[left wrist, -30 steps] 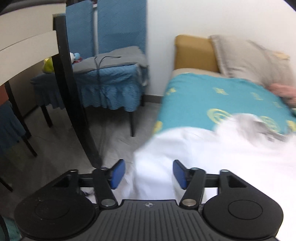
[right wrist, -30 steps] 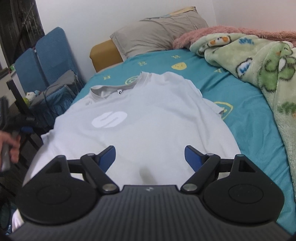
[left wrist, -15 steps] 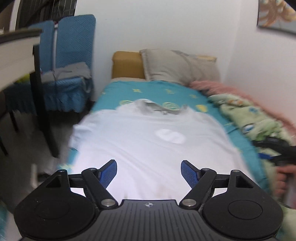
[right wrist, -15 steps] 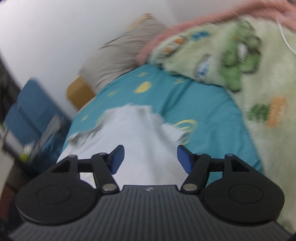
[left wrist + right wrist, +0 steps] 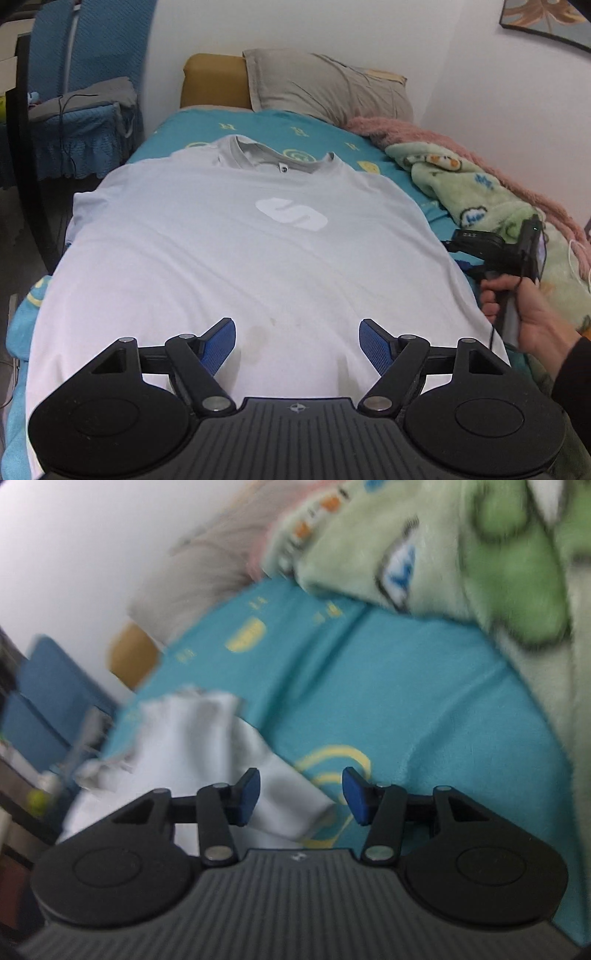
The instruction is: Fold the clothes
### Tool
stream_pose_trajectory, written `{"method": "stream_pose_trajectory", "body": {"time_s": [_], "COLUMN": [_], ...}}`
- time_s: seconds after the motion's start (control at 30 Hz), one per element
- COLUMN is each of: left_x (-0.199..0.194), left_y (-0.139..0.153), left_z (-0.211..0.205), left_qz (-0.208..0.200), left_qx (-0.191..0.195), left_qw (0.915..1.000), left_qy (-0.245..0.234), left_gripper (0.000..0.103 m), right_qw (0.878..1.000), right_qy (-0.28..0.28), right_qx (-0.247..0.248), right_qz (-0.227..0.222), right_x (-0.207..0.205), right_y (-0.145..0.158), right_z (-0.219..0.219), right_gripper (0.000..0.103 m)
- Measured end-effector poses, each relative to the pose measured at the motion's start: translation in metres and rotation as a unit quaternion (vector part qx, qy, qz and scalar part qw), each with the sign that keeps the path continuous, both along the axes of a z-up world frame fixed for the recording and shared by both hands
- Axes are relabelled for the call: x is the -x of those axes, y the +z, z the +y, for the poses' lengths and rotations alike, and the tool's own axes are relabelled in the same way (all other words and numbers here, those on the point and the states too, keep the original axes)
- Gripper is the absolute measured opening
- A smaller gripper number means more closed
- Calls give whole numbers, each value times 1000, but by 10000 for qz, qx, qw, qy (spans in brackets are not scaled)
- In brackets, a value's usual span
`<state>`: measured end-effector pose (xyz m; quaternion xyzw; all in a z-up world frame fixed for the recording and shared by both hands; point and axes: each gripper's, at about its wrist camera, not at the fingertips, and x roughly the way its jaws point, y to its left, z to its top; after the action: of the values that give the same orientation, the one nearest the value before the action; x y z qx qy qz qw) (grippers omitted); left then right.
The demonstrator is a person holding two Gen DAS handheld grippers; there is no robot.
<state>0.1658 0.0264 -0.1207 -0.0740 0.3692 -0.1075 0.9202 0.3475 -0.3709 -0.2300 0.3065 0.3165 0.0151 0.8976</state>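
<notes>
- White short-sleeved cotton T-shirt (image 5: 236, 258) with a grey collar and a pale logo on the chest lies spread flat, front up, on the teal bedsheet with yellow motifs (image 5: 207, 125); collar toward the grey pillow (image 5: 325, 88), hem toward the left wrist camera.
- Faint brownish stain shows on the shirt just above the hem.
- Left gripper (image 5: 297, 341), black with blue pads, hangs over the hem area of the shirt; jaws spread wide, nothing between them. Contact with the cloth cannot be confirmed.
- Right gripper (image 5: 301, 794), same build, is released: jaws parted with a clear gap, holding nothing. In its blurred view the right sleeve (image 5: 258, 782) of the shirt lies just beyond and under its left pad, the teal sheet beyond its right pad.
- From the left wrist view, the right gripper (image 5: 480, 245) is gripped by the right hand (image 5: 524, 306) at the shirt's right edge, beside the sleeve.
- Green fleece blanket with cartoon prints (image 5: 476, 192) is bunched on the sheet to the right of the shirt; a pink fuzzy blanket (image 5: 413, 133) lies beyond it.
- Blue-covered chair (image 5: 85, 92) stands left of the shirt, off the bed.
</notes>
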Motion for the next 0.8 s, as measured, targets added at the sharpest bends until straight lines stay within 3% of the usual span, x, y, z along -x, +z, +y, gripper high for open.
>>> {"method": "stream_pose_trajectory", "body": {"time_s": [0.2, 0.23, 0.27, 0.43, 0.53, 0.7, 0.8], "left_x": [-4, -4, -3, 1, 1, -7, -13], "left_y": [-3, -1, 1, 9, 11, 7, 3], "left_z": [5, 5, 6, 15, 19, 15, 12], "left_qz": [134, 105, 76, -23, -14, 32, 85], "left_qx": [260, 265, 269, 330, 385, 292, 233], "left_qw": [9996, 9996, 9996, 9992, 9989, 9992, 9994], "left_qy": [24, 47, 69, 218, 276, 278, 250], "left_gripper": [76, 76, 76, 74, 73, 72, 72], "right_qw": [9987, 9989, 9991, 9994, 9966, 9758, 9675], "right_qy": [440, 423, 379, 51, -215, -904, -1138], "right_qx": [248, 216, 161, 324, 785, 1988, 2251], "right_qz": [-41, -15, 27, 69, -111, -102, -147], "right_x": [-23, -23, -22, -19, -26, -53, -65], "right_y": [-8, -7, -6, 18, 51, 93, 94], "right_z": [15, 15, 13, 14, 8, -20, -39], "right_gripper": [50, 34, 5, 6, 6, 6, 7]}}
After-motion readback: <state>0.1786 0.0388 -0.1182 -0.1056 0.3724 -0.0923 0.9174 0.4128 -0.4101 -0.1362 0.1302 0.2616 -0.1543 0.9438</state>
